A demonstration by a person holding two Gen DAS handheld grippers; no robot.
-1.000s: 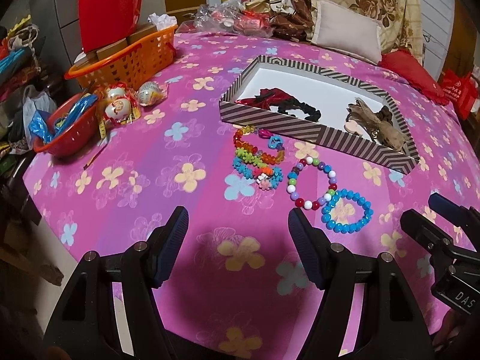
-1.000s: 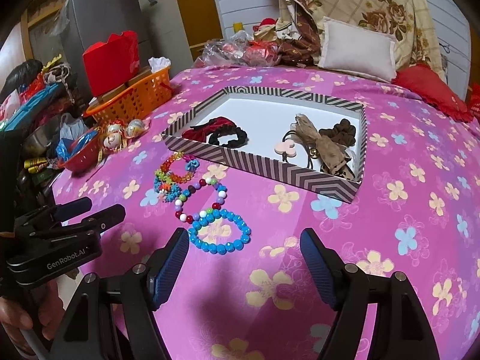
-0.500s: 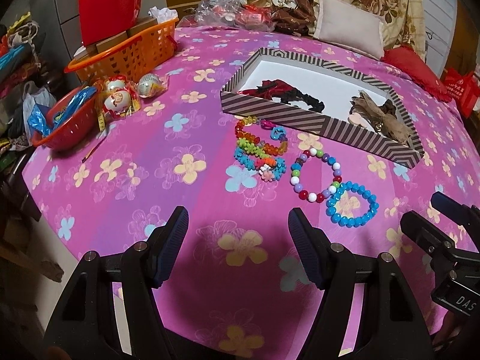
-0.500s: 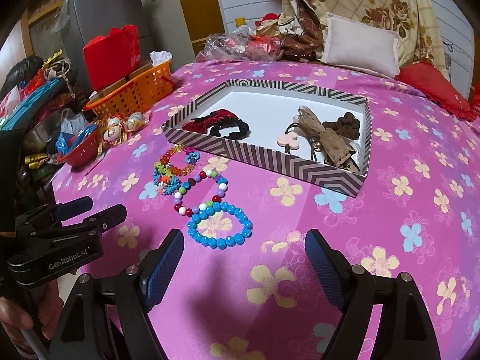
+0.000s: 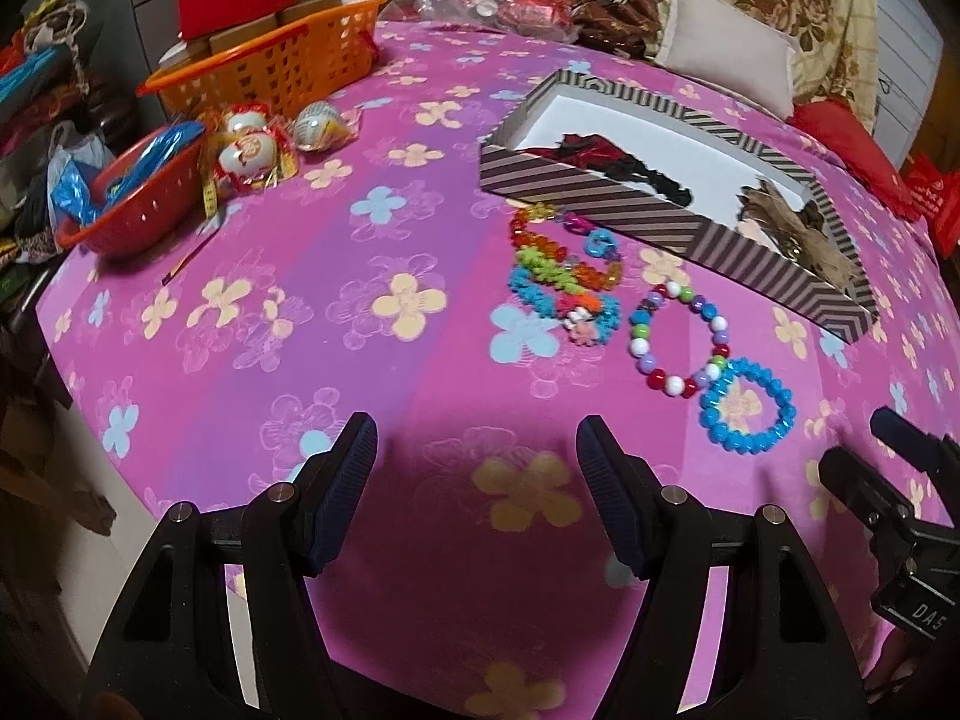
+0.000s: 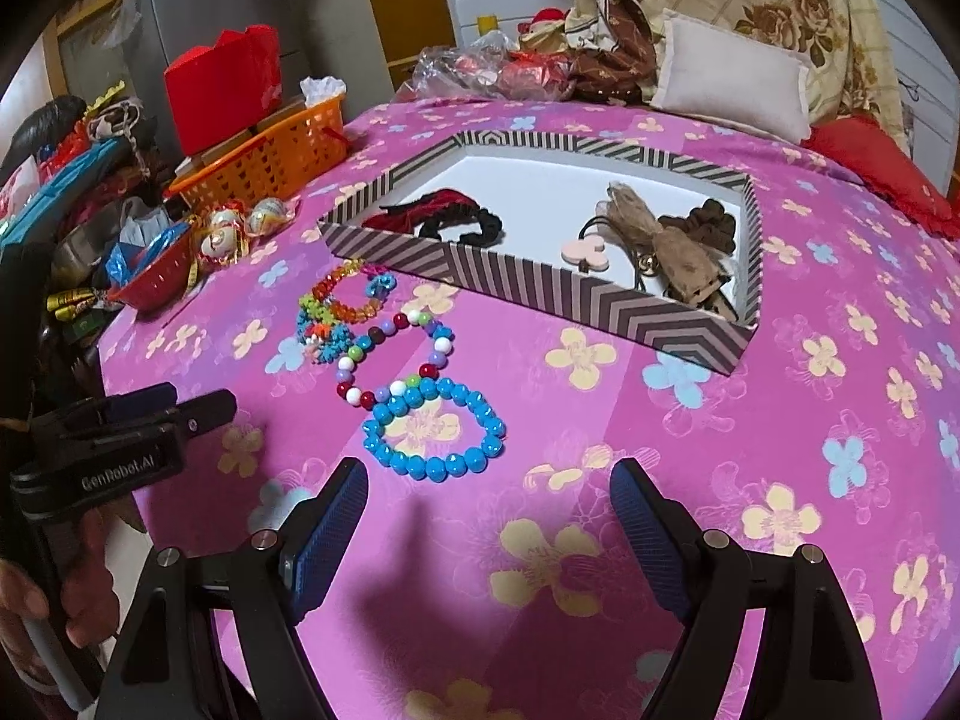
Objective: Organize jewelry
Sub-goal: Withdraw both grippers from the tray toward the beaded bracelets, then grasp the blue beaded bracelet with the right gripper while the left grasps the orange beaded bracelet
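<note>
On floral bedspread (image 6: 780,420) | striped box (image 6: 540,294): hair ties (image 6: 456,222) stored | four bead bracelets (image 6: 435,432) remain outside | left gripper (image 5: 474,480), right gripper (image 6: 489,516): jaws apart, empty

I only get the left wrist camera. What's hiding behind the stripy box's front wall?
Observer: A pink flower clip lies on the white floor of the striped box, beside the tan bow.
Operator: Is my other claw holding anything?
Observer: No. The right claw is open and empty; the blue bracelet lies just ahead of it.
Operator: What's holding my left claw?
Observer: A hand grips the handle below the left claw.
</note>
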